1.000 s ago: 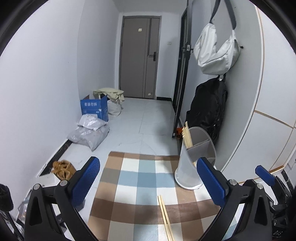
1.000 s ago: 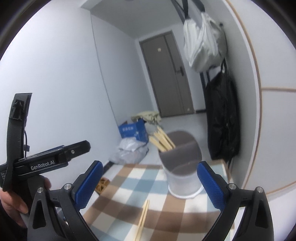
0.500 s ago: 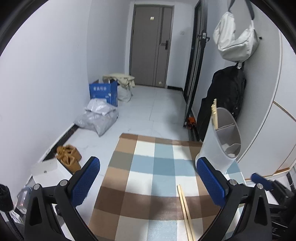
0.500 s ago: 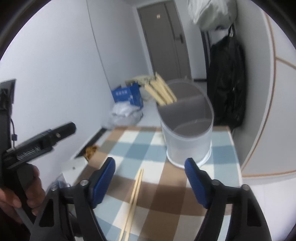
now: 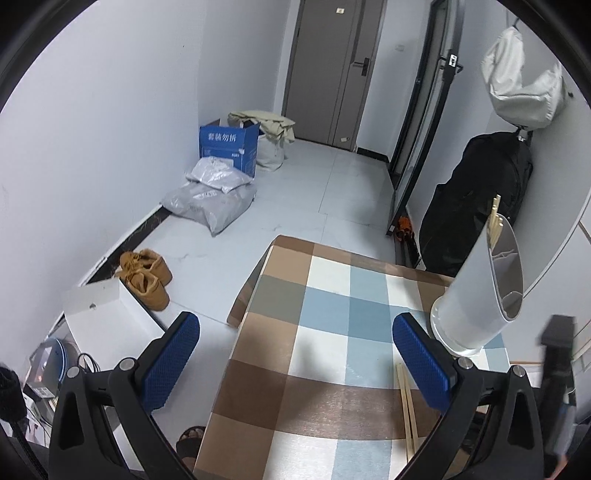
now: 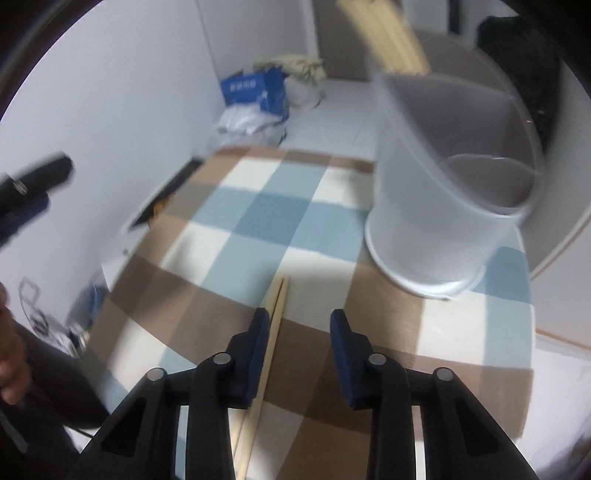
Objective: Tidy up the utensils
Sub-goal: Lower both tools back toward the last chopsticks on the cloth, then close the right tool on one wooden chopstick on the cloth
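- A checked cloth in brown, blue and cream is covering the table, filling the lower middle of both wrist views.
- A black bag is hanging against the wall at about two o'clock in the left wrist view, with a pale bag on the hook above it.
- A white utensil holder, split into compartments, is standing upright on the cloth at one o'clock from the right gripper; a bundle of chopsticks is sticking out of its far compartment, blurred.
- The left gripper is hanging over the cloth with its blue pads spread wide and nothing between them.
- The right gripper is pointing steeply down at the cloth; its jaws have just been closing and are standing narrow but not clenched. The pair of loose chopsticks is lying flat on the cloth, running from six towards twelve o'clock just inside the left pad; I cannot tell whether that pad is touching them, and the other pad is standing clear.
- A person's hand is showing at nine o'clock in the right wrist view.
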The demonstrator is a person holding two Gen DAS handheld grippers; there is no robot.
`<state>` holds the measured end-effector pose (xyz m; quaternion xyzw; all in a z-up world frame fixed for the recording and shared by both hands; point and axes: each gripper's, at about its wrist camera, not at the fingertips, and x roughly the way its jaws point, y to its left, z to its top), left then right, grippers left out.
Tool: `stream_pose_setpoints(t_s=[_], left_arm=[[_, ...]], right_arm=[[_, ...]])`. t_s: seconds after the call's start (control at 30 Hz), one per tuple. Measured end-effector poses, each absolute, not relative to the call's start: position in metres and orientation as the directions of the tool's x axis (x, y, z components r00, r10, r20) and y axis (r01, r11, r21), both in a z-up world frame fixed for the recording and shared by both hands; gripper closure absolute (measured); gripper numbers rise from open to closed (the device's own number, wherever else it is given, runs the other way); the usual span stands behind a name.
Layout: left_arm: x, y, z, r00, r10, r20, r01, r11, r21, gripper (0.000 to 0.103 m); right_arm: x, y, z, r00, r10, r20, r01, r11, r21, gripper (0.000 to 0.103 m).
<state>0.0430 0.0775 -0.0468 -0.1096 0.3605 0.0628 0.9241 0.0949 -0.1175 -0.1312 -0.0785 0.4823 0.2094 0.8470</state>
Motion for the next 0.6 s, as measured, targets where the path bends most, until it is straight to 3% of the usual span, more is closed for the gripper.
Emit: stream_pose_setpoints(t_s=[0.1, 0.6], left_arm=[[0.045, 0.087, -0.048, 0.724, 0.025, -0.690, -0.207, 0.961, -0.183, 0.001], [0.046, 0.110, -0.054, 0.690, -0.001, -0.723, -0.256, 0.935, -0.246, 0.001]], right_arm=[[0.102, -0.106, -0.147, 0.397, 0.246, -0.884, -0.450, 0.892, 0.046, 0.086], [0.114, -0.084, -0.154, 0.379, 0.150, -0.913, -0.451, 0.892, -0.041, 0.088]])
